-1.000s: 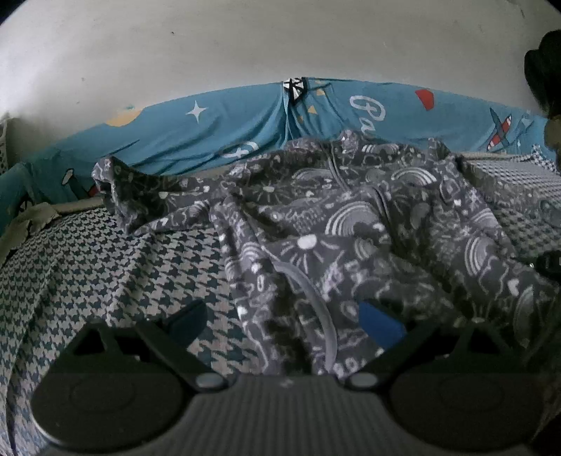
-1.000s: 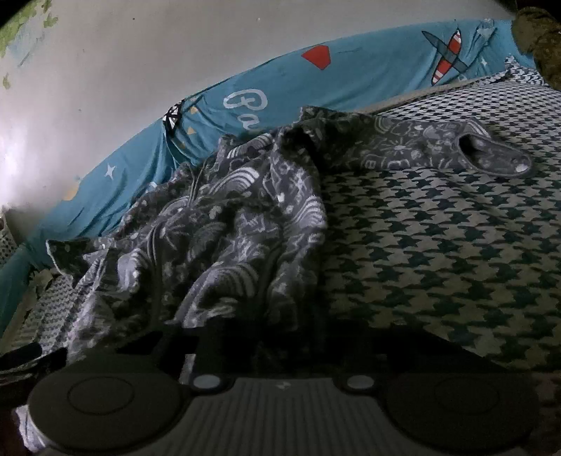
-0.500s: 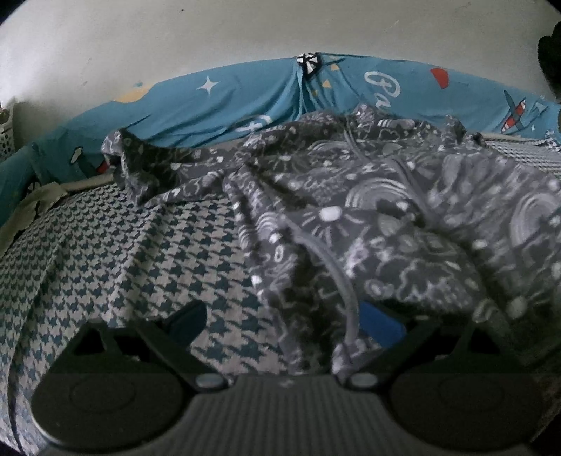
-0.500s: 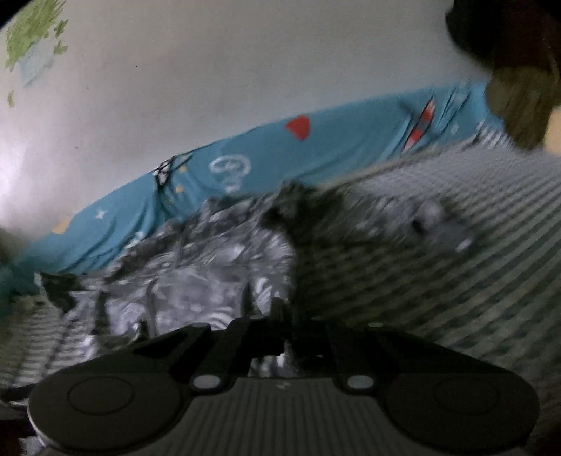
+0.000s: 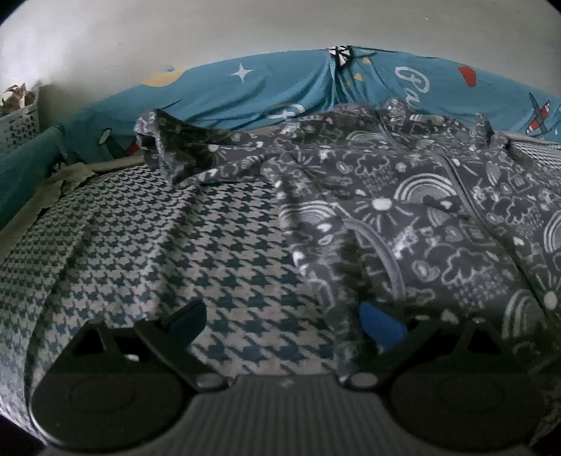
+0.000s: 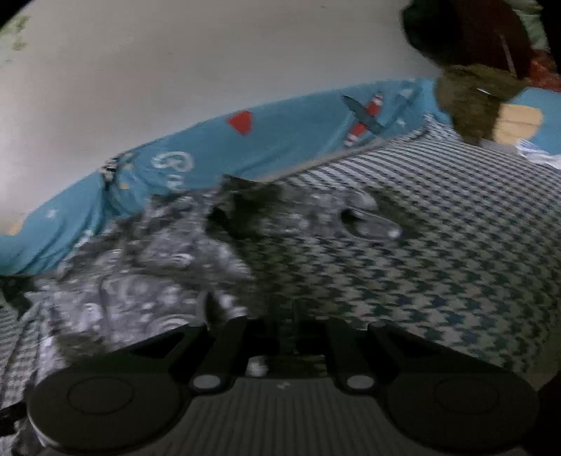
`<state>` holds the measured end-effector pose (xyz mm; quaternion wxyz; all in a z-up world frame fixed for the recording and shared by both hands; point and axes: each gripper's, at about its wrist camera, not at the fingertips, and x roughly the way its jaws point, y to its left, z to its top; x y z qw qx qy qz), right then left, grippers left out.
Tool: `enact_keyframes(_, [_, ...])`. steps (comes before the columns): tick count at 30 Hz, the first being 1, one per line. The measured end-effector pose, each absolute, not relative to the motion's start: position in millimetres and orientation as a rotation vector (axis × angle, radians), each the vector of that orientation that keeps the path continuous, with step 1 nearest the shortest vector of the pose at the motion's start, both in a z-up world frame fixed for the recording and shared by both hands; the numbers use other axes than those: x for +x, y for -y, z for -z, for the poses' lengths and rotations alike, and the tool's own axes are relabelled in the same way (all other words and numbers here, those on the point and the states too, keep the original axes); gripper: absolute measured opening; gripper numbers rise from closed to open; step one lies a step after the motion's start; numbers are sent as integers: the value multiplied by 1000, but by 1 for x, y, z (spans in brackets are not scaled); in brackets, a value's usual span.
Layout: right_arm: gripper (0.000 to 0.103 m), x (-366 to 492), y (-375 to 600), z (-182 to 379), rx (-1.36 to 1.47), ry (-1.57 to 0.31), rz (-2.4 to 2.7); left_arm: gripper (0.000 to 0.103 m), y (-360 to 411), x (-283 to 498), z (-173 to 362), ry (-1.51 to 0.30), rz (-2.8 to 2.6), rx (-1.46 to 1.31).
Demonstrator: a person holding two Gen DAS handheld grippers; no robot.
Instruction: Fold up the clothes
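We are folding a grey printed garment that is lying crumpled on the houndstooth bed cover, near the blue cartoon sheet along the white wall. One sleeve with its open cuff is stretching to the right over the cover. Our right gripper is having its fingers together, and a fold of the garment's near edge seems to be pinched between them, though the picture is blurred. Our left gripper is standing with fingers wide apart: the right finger is touching the garment's edge, the left finger is over the bare cover. A white basket is standing at the far left.
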<state>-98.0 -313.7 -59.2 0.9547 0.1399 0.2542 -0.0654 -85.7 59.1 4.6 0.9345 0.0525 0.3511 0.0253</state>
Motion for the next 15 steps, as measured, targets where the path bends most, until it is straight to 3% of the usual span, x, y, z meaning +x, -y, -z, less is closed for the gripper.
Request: enact_keyframes(15, [10,-126,228,59,168,-536,-402,99,-85,-98,-15,-709,-88,38])
